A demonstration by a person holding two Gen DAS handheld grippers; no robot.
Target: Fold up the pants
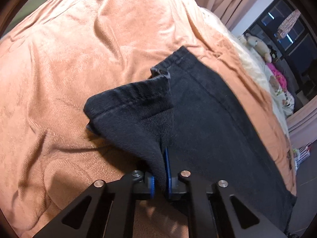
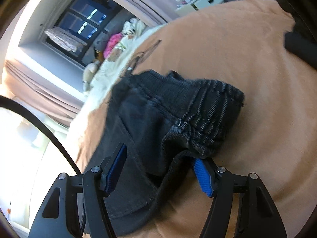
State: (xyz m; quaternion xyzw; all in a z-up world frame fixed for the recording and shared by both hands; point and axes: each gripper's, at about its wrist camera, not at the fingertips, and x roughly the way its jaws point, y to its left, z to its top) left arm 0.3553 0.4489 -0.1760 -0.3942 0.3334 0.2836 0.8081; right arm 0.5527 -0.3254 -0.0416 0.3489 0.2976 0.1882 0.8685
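Pants (image 1: pixel 198 119) on blanket (image 1: pixel 59 79): left gripper (image 1: pixel 159 178) fingers pinch hem; right gripper (image 2: pixel 160 170) fingers wide around waistband.

Black pants (image 1: pixel 208 119) on plain peach blanket (image 1: pixel 69 69); blue fingers (image 2: pixel 116 168)

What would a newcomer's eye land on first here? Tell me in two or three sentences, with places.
First, the black pants sprawled across the peach blanket on the bed. In the left wrist view the left gripper is shut on a lifted leg hem, while in the right wrist view the right gripper stands open around the ribbed waistband. Beyond the bed's far edge sit stuffed toys and a dark window.
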